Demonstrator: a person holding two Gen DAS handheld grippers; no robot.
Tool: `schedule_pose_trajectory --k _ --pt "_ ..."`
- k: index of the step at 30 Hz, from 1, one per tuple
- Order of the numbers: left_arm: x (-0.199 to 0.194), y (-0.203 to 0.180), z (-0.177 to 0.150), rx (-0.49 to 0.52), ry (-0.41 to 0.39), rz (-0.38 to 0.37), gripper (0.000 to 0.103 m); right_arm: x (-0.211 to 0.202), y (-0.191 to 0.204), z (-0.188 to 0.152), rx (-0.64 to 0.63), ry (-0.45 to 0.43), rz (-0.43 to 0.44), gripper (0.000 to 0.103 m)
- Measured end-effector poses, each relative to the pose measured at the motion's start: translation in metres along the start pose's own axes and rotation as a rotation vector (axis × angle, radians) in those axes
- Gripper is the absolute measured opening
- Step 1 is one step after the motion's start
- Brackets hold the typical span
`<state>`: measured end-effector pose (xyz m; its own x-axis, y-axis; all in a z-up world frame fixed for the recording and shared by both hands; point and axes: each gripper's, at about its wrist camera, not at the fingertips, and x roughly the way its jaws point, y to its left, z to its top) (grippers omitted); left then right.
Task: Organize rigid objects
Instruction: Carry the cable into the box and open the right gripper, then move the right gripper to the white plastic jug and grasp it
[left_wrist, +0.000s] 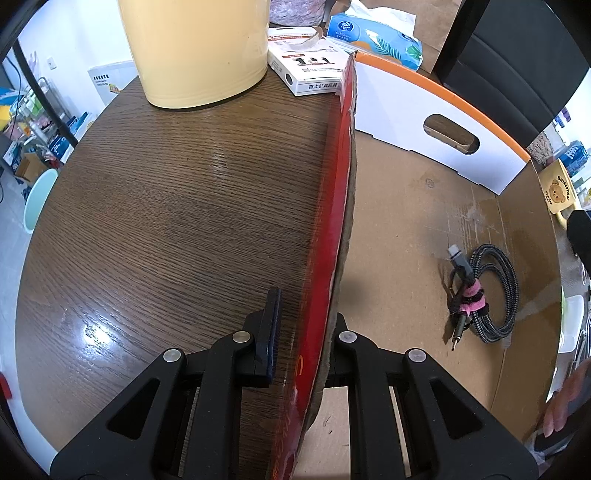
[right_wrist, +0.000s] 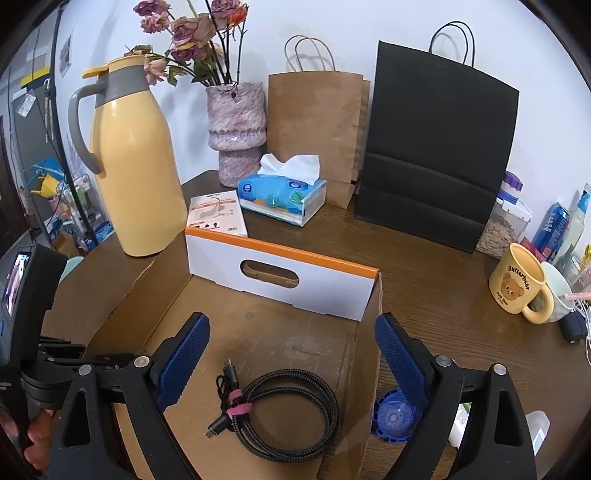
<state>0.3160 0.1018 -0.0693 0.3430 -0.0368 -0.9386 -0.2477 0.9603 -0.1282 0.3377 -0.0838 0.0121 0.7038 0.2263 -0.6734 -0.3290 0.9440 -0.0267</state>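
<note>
Left gripper (left_wrist: 306, 332) clamped on cardboard box (left_wrist: 341, 221) wall; right gripper (right_wrist: 291, 365) spread wide above coiled cable (right_wrist: 280, 417) inside.

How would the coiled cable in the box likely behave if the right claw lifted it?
The coiled cable looks braided and floppy, so its loops would probably sag. The pink strap binds one side only, so it should mostly hold together. It seems light, and the free plug end may dangle from the open right claw.

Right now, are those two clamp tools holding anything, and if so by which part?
The left gripper pinches the shallow cardboard box by its red-printed side wall. The right gripper is open above the coiled braided cable, holding nothing.
</note>
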Motion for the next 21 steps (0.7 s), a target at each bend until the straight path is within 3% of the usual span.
schedule_pose_trajectory --k 21 --pt "0.001 0.000 0.000 0.000 0.002 -0.002 0.011 -0.030 -0.016 -0.005 0.036 -0.036 -0.067 0.095"
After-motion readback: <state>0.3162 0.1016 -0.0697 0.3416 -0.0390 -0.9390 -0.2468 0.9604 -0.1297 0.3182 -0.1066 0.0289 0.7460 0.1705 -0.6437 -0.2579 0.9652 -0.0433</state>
